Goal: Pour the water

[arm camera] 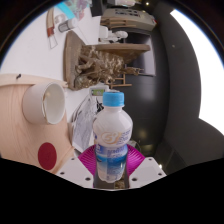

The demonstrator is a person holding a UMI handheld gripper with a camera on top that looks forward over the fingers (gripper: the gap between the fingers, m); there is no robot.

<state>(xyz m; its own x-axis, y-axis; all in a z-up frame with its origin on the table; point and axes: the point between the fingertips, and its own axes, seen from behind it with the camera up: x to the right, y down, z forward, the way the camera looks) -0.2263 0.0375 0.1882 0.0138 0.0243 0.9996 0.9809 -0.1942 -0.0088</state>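
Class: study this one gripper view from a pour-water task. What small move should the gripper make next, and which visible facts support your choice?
Probably carry the water bottle toward the white cup before tilting. The bottle stands upright between the pink pads, apparently gripped by the gripper, while the cup lies beyond it, off to one side. One caution: the bottle's white cap appears still on, so pouring may not work yet.

Water bottle (111,138) stood upright between the fingers of the hand-held gripper (111,172), cap uppermost. Left of it and close by, a cup (44,102) lay on its side, mouth toward the bottle. Behind the bottle, a wooden rack (100,62), with shelves (125,18) beyond it.
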